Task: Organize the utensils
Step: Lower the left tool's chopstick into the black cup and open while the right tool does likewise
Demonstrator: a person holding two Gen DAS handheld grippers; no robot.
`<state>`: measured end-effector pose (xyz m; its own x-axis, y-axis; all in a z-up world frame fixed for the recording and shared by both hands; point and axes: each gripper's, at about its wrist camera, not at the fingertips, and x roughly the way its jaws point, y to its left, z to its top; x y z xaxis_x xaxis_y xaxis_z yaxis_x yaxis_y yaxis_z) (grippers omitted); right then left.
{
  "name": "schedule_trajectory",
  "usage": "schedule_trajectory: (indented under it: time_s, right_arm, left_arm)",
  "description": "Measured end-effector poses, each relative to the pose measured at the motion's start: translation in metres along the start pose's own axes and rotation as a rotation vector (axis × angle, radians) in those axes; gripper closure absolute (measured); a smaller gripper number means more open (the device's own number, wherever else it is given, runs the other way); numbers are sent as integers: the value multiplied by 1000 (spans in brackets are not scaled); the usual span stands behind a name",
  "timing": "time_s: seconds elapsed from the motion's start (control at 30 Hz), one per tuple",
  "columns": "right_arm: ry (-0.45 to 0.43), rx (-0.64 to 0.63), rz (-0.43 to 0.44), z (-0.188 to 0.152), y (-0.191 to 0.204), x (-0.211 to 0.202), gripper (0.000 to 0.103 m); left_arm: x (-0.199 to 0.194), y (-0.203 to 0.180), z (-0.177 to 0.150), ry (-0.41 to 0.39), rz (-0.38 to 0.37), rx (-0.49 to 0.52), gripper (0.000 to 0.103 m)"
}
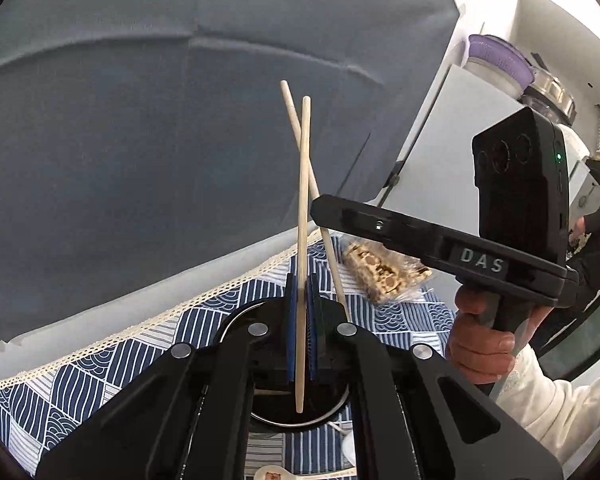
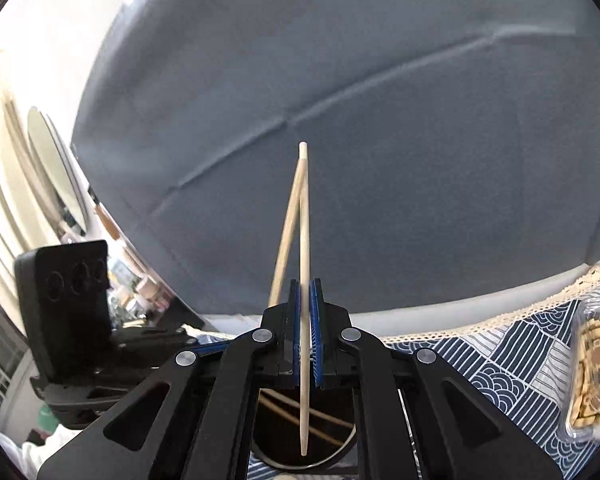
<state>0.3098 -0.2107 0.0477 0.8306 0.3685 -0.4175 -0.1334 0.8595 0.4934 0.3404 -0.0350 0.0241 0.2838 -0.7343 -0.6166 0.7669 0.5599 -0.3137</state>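
Left wrist: my left gripper (image 1: 301,312) is clamped on a pale wooden chopstick (image 1: 303,240), upright over a round black metal-rimmed holder (image 1: 332,410) on the blue patterned tablecloth (image 1: 80,376). Right gripper (image 1: 320,208) alongside, with a second chopstick (image 1: 296,124) crossing behind.

Right wrist: its blue pads (image 2: 296,320) pinch that chopstick, tip over the holder, more sticks inside.

Dark round holder (image 1: 332,412), 6 o'clock in left wrist view: mostly hidden behind gripper linkage; only rim arcs show. Same in right wrist view (image 2: 342,450); contents partly hidden.

Snack packet (image 2: 596,368), 3 o'clock: cut by picture edge, blurred.

Spoon (image 1: 274,473), 6 o'clock: cut off at bottom.

Shelf clutter (image 2: 140,292), 9 o'clock: too small to identify.
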Motion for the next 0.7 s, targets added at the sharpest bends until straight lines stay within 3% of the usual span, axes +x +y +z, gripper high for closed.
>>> schedule_trajectory:
  time_s: [0.2,0.4,0.7]
  right_arm:
    - [-5,-13,7,-13,-5,17,98]
    - [57,-28,-23,-27,-5,27,98]
    - [132,-88,-75,-45,8,9,95]
  left_arm:
    - [9,14,-10,-19,-15,-46,98]
    - [11,21,-28,-21,-38,-57,98]
    - [-6,9,-35,-41,-35,-55,96]
